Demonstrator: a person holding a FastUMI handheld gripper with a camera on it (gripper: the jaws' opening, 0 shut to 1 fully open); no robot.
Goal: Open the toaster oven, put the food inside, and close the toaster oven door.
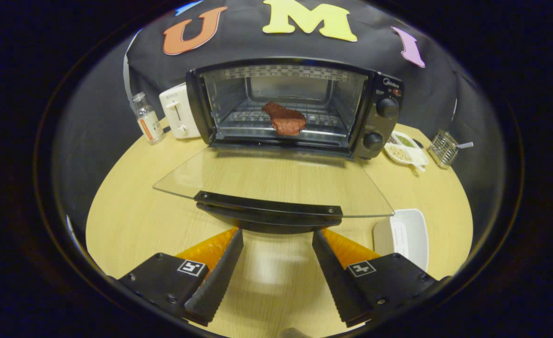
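Observation:
A black toaster oven stands at the back of the round wooden table. Its glass door lies folded down flat toward me, with the black door handle along its near edge. A reddish-brown piece of meat rests on the wire rack inside the oven. My gripper is open, its fingertips just short of the handle and slightly below it. Nothing is between the fingers.
A white toaster and a small glass bottle stand left of the oven. Right of the oven are a white dish of seasonings and a wire basket. A white tray lies near my right finger.

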